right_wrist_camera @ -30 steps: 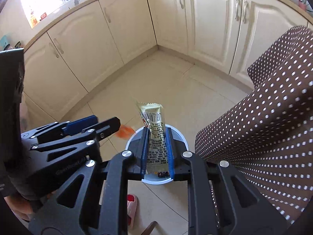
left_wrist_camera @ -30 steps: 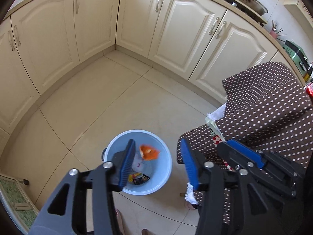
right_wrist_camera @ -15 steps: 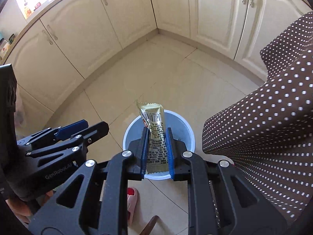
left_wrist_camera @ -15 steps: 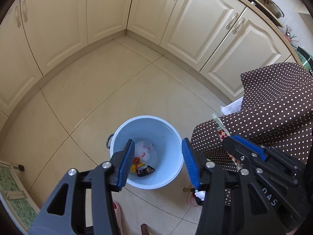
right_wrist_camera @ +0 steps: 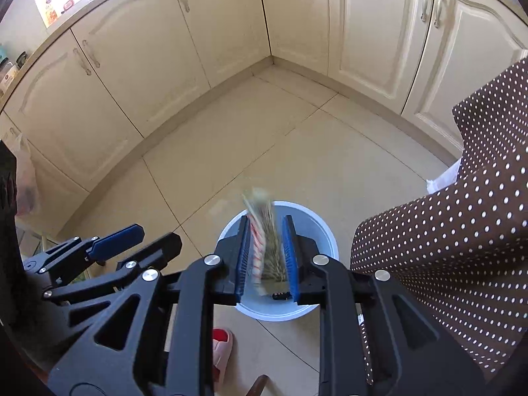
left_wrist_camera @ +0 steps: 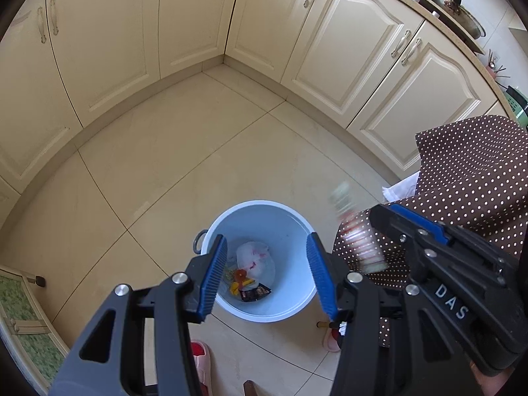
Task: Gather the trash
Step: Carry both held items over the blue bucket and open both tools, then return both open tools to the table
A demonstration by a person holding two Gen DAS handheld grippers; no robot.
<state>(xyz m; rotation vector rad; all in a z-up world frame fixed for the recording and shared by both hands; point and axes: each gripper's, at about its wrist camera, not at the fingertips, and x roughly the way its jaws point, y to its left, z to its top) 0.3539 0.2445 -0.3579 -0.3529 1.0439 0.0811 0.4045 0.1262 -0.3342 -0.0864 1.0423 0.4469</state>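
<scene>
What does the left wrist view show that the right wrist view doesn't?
Only the left wrist view shows the trash in the bucket: a white bag and small wrappers, plus a pan on the counter. Only the right wrist view shows the snack wrapper blurred between the right claw's just-opening pads. Both show the dotted cloth.
</scene>
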